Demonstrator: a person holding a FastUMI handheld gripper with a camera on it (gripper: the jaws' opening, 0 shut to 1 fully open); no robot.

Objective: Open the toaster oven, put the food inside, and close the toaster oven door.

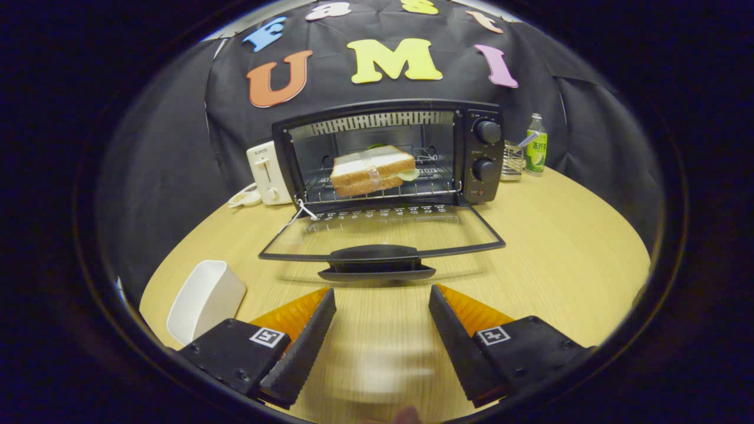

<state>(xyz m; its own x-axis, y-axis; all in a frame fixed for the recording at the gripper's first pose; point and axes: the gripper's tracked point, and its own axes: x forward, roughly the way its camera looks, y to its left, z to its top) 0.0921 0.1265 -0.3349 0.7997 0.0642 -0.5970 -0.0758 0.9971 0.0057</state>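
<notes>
A brown-crusted bread sandwich (372,171) was seen on the wire rack of the black metal toaster oven (389,154), its glass door (380,235) dropped flat. The hand-held gripper (382,306) was held spread, pinching nothing.

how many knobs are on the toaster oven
2: round black knobs on the black toaster oven's right panel, upper knob above lower knob. Open gripper jaws hold nothing.

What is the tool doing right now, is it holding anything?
Tool: open and holding nothing, its fingers apart just short of the handle of the oven door, which hangs open. The sandwich sits on the rack inside.
</notes>
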